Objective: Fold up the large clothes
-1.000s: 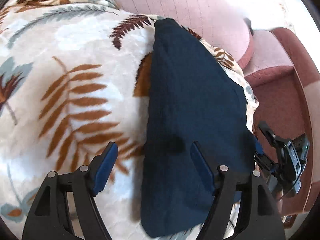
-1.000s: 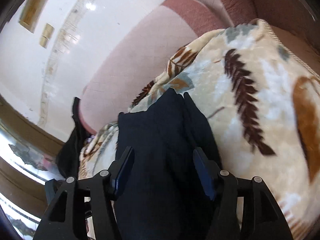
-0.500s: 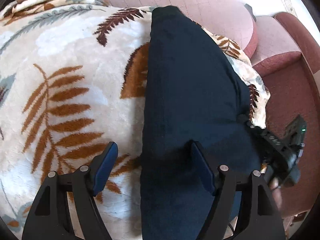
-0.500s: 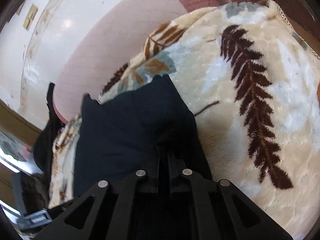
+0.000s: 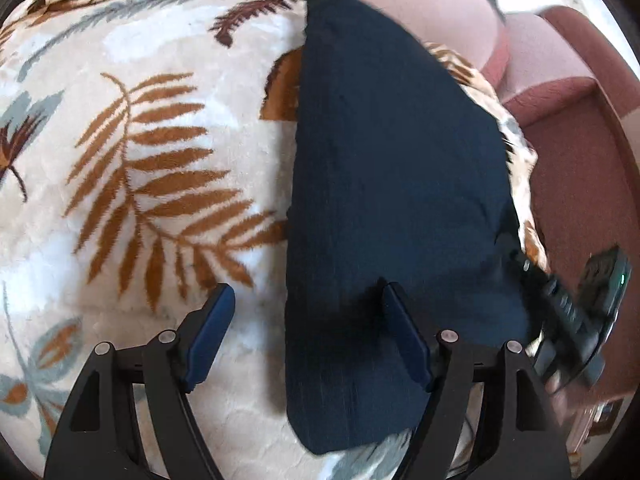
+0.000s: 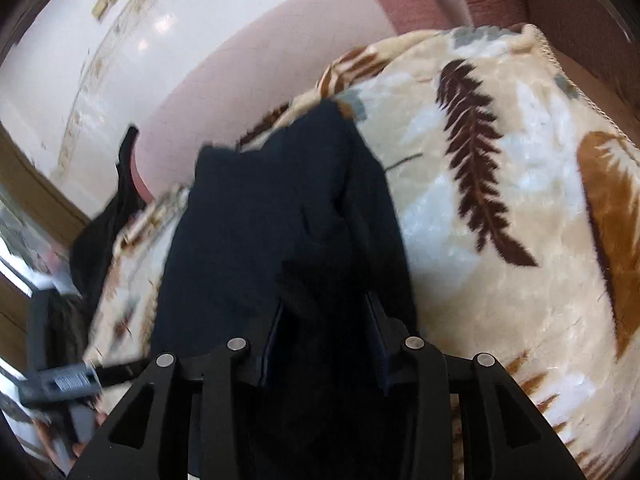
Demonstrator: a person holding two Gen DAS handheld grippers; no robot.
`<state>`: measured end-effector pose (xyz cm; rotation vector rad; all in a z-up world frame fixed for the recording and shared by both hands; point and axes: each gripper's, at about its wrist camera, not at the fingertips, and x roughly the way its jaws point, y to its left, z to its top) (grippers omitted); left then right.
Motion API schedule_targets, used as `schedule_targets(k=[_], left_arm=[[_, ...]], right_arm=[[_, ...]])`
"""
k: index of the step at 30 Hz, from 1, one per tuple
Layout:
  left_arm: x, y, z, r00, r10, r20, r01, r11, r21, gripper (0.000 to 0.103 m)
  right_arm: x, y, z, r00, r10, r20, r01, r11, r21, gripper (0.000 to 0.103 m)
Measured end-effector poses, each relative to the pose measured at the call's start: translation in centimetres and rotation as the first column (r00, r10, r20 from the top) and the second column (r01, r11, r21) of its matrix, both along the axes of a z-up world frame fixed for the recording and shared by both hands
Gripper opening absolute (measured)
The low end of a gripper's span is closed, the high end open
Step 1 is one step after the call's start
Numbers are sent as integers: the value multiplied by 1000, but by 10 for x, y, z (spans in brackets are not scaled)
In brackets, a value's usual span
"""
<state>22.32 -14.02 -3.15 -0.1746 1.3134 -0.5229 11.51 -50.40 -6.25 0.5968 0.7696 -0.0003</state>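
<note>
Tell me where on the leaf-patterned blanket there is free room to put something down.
Free: the wide stretch of cream leaf-patterned fleece blanket left of the folded dark navy garment. Crowded: the narrow blanket strip between the garment and the pink sofa.

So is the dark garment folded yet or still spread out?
Folded lengthwise: the navy garment lies as a narrow strip on the leaf-print blanket, with stacked layers visible at its far end.

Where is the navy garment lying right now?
The navy garment lies folded lengthwise on the leaf-print blanket, along its right side in the left wrist view, near the pink sofa armrest.
</note>
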Motion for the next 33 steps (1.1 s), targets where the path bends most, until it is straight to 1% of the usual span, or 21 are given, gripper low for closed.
schedule_targets(k=[3,5,6,7,10,12,13,14,15,16,17,18,19,20,21,22,23,24,26,28,33], left_arm=[[9,12,8,1000,11,-15,-12,997,-79,76],[23,20,6,997,49,-55,-56,990,-130,76],[31,21,2,995,61,-84,-73,987,-144,76],[38,19,-2,992,66,-110,-83,985,-152,76],[47,3,-14,987,41,-155,-67,984,-167,76],[48,-9,-20,985,13,-171,-45,982,-184,76],[48,-16,-24,983,-3,-183,-33,980,-197,76],[47,-21,-27,982,-13,-190,-26,978,-205,76],[47,-25,-29,982,-16,-186,-23,978,-205,77],[46,-26,-26,984,-16,-177,-21,978,-206,80],[45,-28,-25,986,-13,-164,-21,978,-206,80],[44,-30,-23,989,-8,-150,-24,978,-206,80],[43,-31,-21,991,-1,-137,-28,978,-206,75],[43,-31,-18,992,5,-125,-30,979,-201,63],[42,-32,-16,994,13,-113,-34,982,-187,59],[41,-32,-14,994,22,-104,-40,983,-179,51],[41,-31,-12,995,33,-95,-49,983,-174,41],[40,-30,-8,996,38,-83,-52,984,-168,37],[39,-27,0,998,38,-52,-46,985,-168,23],[35,-27,12,999,30,-13,-32,986,-164,19],[11,-20,38,997,-6,83,16,994,-112,17]], right_arm=[[-4,-7,23,998,-46,46,47,999,-17,43],[5,-12,31,997,-60,51,59,998,18,59],[9,-13,32,997,-62,44,61,998,29,73],[13,-12,32,997,-65,35,64,998,26,74],[35,1,23,998,-24,-60,18,994,-103,76],[51,11,10,990,9,-138,-41,972,-231,77],[55,12,3,988,15,-154,-56,964,-260,84],[56,8,-5,987,14,-162,-56,965,-257,91],[57,1,-9,986,11,-163,-47,975,-217,93],[57,-8,-16,985,13,-170,-36,990,-135,97],[57,-20,-26,985,20,-169,-22,1000,-13,98],[54,-25,-26,990,19,-139,-17,1000,19,98],[51,-26,-25,994,37,-107,-34,999,35,94],[49,-24,-24,994,75,-74,-72,996,47,85],[49,-20,-24,990,133,-44,-129,989,76,49],[50,-15,-23,989,145,-41,-142,988,66,37],[49,-5,-16,990,139,-37,-139,990,-3,33],[49,2,-12,989,143,-36,-145,989,-39,30],[48,6,-4,992,122,-30,-124,991,-46,21],[42,4,6,995,100,6,-100,995,-10,14],[23,16,28,994,97,48,-98,995,35,12]])
